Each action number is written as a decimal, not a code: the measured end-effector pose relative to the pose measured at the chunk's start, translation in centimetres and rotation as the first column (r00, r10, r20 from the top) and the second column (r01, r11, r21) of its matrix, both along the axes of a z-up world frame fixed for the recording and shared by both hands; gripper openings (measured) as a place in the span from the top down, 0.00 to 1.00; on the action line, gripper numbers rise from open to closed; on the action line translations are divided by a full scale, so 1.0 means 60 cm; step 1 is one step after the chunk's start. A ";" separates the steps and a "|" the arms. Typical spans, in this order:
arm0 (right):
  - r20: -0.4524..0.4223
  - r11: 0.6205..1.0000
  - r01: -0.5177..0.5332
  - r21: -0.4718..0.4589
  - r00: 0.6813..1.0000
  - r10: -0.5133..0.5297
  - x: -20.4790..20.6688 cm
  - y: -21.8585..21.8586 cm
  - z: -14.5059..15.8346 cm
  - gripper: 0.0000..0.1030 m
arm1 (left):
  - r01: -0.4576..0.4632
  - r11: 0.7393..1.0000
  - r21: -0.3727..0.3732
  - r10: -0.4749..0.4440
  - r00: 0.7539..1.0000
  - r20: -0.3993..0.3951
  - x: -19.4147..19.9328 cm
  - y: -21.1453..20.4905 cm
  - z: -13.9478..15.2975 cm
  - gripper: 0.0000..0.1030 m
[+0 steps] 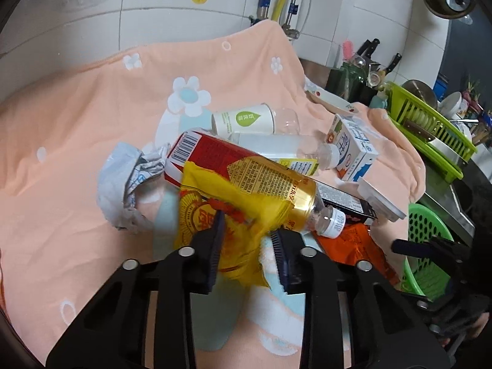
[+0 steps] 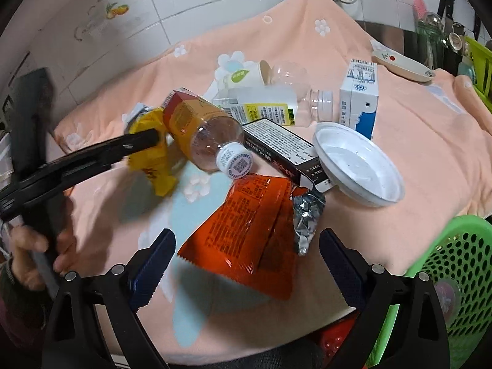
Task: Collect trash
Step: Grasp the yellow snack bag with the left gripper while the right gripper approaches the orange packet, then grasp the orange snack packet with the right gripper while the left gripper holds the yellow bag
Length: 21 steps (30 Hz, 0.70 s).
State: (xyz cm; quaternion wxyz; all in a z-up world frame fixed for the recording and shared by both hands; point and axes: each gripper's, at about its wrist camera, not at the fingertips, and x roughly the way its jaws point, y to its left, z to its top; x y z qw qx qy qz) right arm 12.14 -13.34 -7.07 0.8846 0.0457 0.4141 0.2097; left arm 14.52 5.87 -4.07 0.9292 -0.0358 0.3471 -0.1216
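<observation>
On peach floral cloth [image 2: 399, 129] | tiled kitchen wall [image 1: 92, 30] | left gripper [image 1: 249, 246] pinching yellow wrapper [image 1: 233, 230] | right gripper [image 2: 246, 261] agape, empty

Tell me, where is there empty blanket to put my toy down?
The peach blanket lies bare left of the crumpled silver wrapper, up to the tiled wall. Another bare stretch lies right of the white bowl, toward the green basket. The middle is crowded with bottles, boxes and wrappers.

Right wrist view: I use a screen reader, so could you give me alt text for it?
Open tongs hover over an orange snack wrapper on a peach floral cloth. Beyond lie a bottle, a black box, a white bowl and a milk carton. At left, the other tongs grip a yellow wrapper.
</observation>
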 end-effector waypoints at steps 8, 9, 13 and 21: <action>-0.014 0.998 0.046 -0.051 0.999 -0.047 0.026 0.015 -0.028 0.18 | -0.026 0.999 -0.023 0.026 1.000 0.005 -0.016 0.015 0.003 0.83; -0.010 0.997 0.045 -0.059 0.999 -0.046 0.025 0.017 -0.028 0.20 | -0.029 0.999 -0.024 0.029 1.000 0.004 -0.017 0.015 0.002 0.83; 0.003 0.998 0.036 -0.058 0.999 -0.036 0.018 0.016 -0.022 0.37 | -0.045 0.998 -0.052 0.046 0.999 0.010 -0.022 0.024 0.006 0.86; 0.029 1.000 0.000 -0.024 1.000 0.000 -0.019 0.006 -0.003 0.68 | -0.037 0.994 -0.100 0.042 0.998 0.040 -0.058 0.025 0.025 0.90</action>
